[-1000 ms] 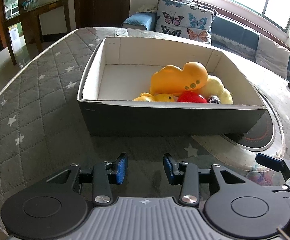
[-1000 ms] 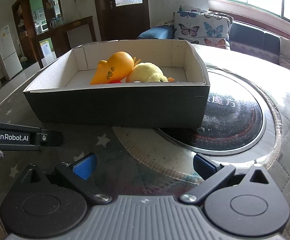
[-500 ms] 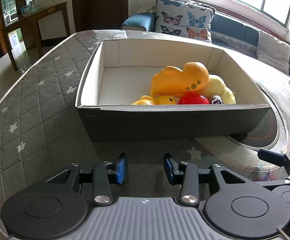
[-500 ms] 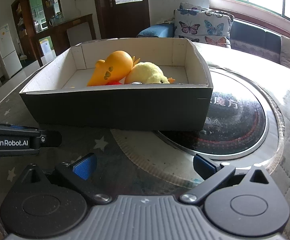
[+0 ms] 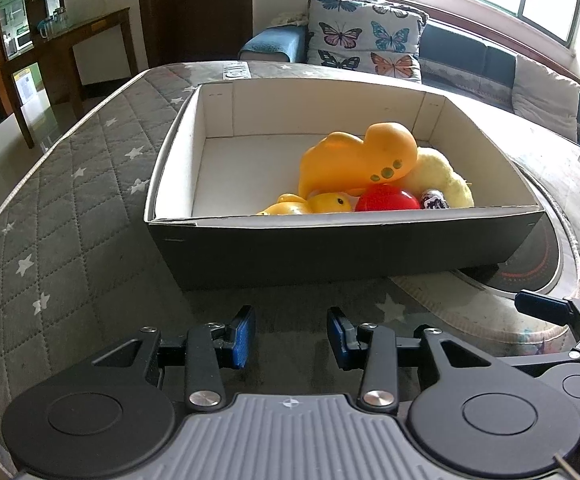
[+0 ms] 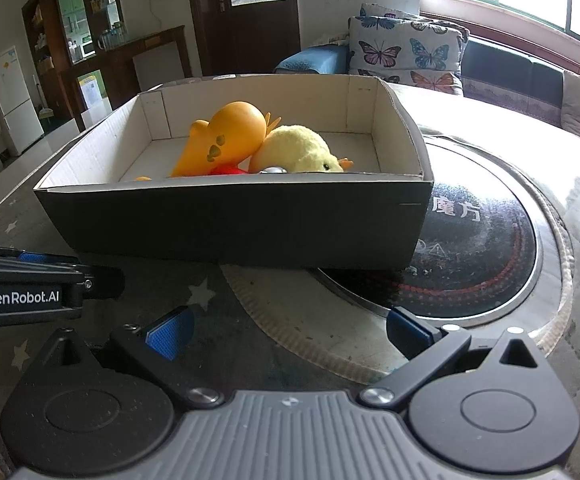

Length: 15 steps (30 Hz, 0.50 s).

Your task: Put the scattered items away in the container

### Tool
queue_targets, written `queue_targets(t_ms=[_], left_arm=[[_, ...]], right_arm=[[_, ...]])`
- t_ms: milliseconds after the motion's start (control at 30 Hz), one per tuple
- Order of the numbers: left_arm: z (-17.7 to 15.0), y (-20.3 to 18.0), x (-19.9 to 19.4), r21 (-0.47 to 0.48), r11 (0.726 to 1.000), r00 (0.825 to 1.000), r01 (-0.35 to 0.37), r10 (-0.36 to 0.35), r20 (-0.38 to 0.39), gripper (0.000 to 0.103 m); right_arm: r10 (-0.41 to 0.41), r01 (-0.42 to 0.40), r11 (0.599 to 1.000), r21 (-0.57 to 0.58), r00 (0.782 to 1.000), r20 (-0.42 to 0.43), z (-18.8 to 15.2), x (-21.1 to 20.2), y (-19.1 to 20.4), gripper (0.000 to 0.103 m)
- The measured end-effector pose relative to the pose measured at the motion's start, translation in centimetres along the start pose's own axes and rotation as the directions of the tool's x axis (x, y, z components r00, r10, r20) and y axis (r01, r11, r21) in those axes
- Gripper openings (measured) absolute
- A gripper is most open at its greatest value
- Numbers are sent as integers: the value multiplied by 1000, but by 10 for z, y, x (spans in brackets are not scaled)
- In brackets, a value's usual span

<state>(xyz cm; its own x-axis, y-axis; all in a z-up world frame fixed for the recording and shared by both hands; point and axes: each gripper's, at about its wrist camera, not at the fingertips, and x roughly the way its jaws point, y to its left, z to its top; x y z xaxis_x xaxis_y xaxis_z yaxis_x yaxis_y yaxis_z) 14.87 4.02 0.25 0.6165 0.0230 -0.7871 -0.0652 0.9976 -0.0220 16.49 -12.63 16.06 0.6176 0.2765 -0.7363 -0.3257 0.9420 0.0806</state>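
the cardboard box (image 5: 342, 248), dark outside and white inside, sits on the bench (image 5: 62, 216), whose grey quilted cover carries white stars. its near right corner overlaps a round black hob plate (image 6: 486, 256) set into the bench top. inside the box, gathered toward the right half, lie a large orange rubber duck (image 5: 354, 162), a pale yellow plush chick (image 6: 298, 148) touching it on the right, a small yellow rubber duck (image 5: 322, 203) against the near wall, a red ball (image 5: 386, 200) beside it, and a small black-and-white object (image 5: 434, 199) too small to identify. the left half of the box floor is bare.

the left gripper (image 5: 290, 332) hovers over the bench just near of the box, its blue-padded fingers spread with nothing between them. the right gripper (image 6: 286, 330) hovers near the box's right corner, over the rim of the hob plate, its fingers spread wider and also empty. in the right wrist view the left gripper shows at the left edge, bearing a "genrobot.ai" label. beyond the bench stand a sofa (image 5: 490, 60) with butterfly cushions (image 5: 364, 42) and a dark wooden door (image 6: 250, 12).
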Motion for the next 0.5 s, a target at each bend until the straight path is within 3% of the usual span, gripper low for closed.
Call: queue_targets(t_ms=[500], left_arm=[[2,-2,2,20,1000,1000,-2,2,20,38]], right_arm=[[0,0,1000,3,1000,-3,2,4,1,103]])
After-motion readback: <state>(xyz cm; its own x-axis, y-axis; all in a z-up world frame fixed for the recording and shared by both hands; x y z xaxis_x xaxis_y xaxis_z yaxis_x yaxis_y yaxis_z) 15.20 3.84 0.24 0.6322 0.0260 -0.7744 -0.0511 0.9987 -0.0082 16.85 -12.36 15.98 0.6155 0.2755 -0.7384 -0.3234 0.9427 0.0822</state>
